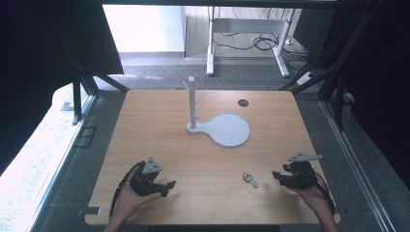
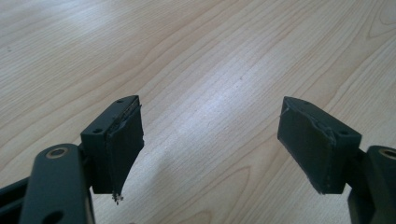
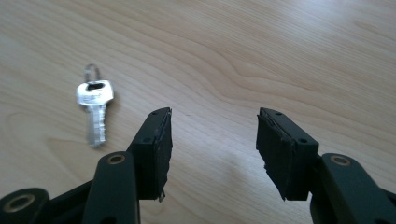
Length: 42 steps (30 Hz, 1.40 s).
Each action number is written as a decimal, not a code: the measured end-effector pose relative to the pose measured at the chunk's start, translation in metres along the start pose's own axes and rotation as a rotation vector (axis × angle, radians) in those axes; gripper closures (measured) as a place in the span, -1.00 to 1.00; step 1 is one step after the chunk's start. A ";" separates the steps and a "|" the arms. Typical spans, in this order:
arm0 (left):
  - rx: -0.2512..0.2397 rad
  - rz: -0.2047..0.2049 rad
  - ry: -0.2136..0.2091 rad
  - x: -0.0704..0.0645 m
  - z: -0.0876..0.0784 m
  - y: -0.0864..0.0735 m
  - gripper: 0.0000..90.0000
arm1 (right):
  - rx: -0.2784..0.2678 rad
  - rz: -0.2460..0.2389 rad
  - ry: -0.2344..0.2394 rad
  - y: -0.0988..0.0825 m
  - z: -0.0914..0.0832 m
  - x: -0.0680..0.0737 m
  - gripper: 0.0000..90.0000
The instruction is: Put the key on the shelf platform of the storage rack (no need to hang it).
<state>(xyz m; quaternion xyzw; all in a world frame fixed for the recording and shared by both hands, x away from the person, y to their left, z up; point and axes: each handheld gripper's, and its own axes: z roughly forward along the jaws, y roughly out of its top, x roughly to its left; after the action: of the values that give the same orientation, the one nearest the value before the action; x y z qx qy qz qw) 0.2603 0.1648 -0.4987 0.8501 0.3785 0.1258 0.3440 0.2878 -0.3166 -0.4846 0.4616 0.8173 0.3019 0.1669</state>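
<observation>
The tabletop (image 1: 159, 145) is pale wood with rounded corners and a small dark hole (image 1: 243, 102) near its far edge. On its far half stands a white stand (image 1: 220, 128): a flat round base with an upright post (image 1: 192, 101) at its left end, short pegs branching from the post.

The left hand-held gripper (image 1: 168, 187) rests near the front left of the tabletop, held in the person's left hand (image 1: 129, 198), and points toward the middle. In the left gripper view (image 2: 210, 140) its jaws stand wide apart over bare wood, with nothing between them.

The right hand-held gripper (image 1: 275, 176) is near the front right, held in the right hand (image 1: 312, 195), and points left toward the key. In the right gripper view (image 3: 212, 140) its jaws are open, though less wide than the left ones, and hold nothing.

The key (image 1: 250, 179) lies flat on the tabletop between the two grippers, nearer the right one and apart from it. In the right gripper view the key (image 3: 95, 112) lies to the left of the jaws, its blade toward the camera and a small ring (image 3: 92, 72) at its head.
</observation>
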 end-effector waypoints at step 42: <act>0.042 -0.004 0.005 0.000 0.011 -0.003 -0.49 | 0.173 -0.187 0.150 0.093 0.000 0.047 0.10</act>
<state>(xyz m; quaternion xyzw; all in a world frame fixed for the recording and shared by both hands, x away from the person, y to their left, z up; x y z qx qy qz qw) 0.2642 0.1611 -0.5089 0.8561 0.3834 0.1194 0.3254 0.3241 -0.2396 -0.4240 0.3724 0.8898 0.2471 0.0924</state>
